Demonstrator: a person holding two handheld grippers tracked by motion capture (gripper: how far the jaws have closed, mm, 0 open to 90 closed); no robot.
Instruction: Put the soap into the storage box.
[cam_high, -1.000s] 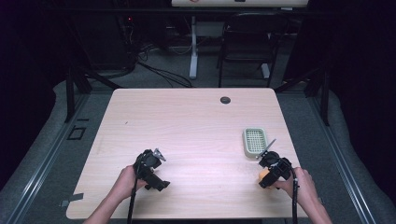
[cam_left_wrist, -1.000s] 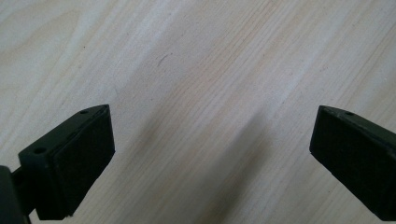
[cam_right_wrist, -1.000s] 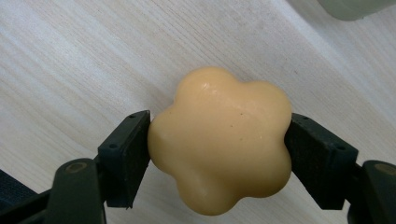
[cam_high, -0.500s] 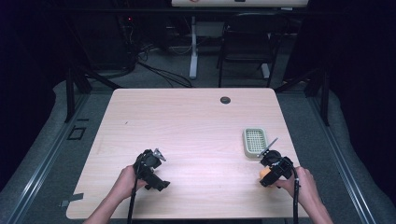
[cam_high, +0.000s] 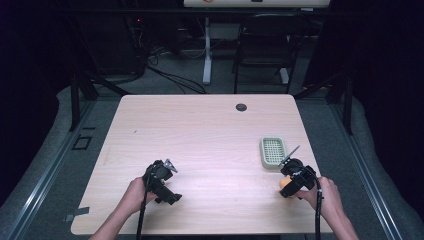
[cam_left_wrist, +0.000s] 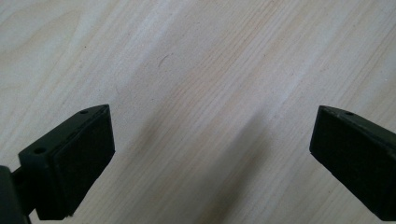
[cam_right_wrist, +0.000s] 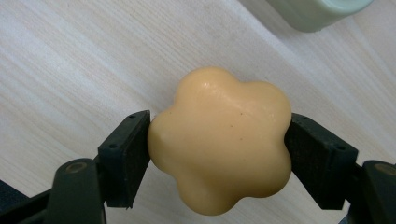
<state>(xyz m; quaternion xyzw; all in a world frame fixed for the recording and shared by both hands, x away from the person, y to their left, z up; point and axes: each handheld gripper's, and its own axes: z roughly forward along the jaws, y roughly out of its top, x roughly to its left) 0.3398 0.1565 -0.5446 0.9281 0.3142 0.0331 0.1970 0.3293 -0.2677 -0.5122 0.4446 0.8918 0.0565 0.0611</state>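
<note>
Clamping the flower-shaped soap by two opposite lobes, your right gripper holds it at the lower right of the high view, just below the pale green soap dish, probably its destination. Gripping across the lobes should keep the soap from slipping. Your left gripper, lower left, has its jaws wide and empty over the light wood table. Beyond lie a dark floor, cables and a chair.

The high view is looking down on the whole table; both gripper views are facing its wood closely.
</note>
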